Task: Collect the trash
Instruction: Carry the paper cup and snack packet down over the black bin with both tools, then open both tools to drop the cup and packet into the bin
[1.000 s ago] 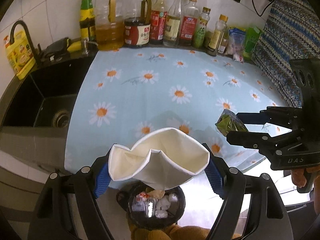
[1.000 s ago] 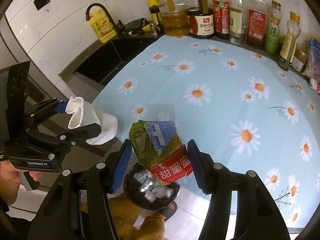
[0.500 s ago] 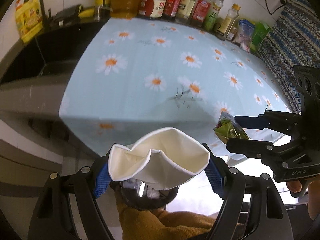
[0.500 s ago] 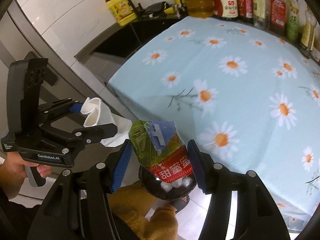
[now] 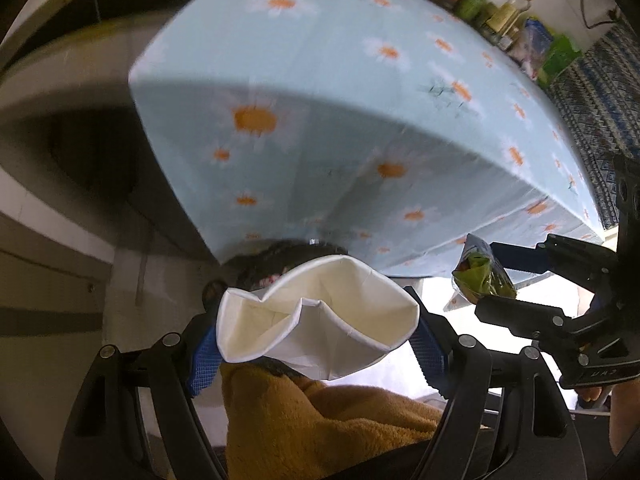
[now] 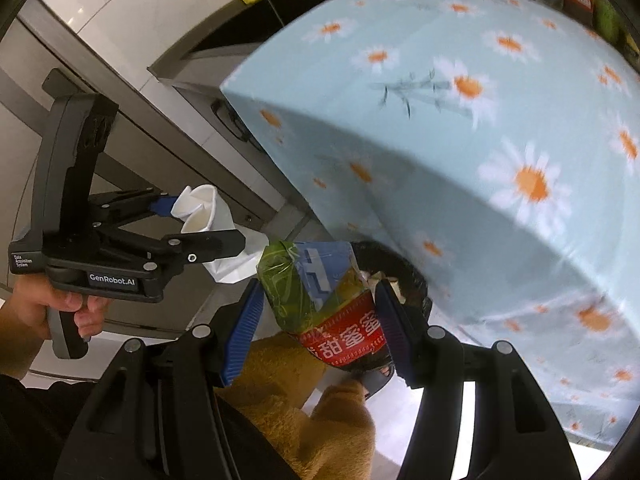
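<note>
Carrying trash binward: your left tongs (image 5: 316,338) grip the crumpled paper cup (image 5: 316,330), right tongs (image 6: 320,328) clamp the snack wrapper (image 6: 320,300); next, release both over the black bin (image 6: 394,268).

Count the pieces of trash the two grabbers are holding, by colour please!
White: 1, the crushed paper cup in the left gripper.
Green and red: 1, the snack wrapper in the right gripper.
Total: 2 pieces, both held above the black trash bin.
</note>
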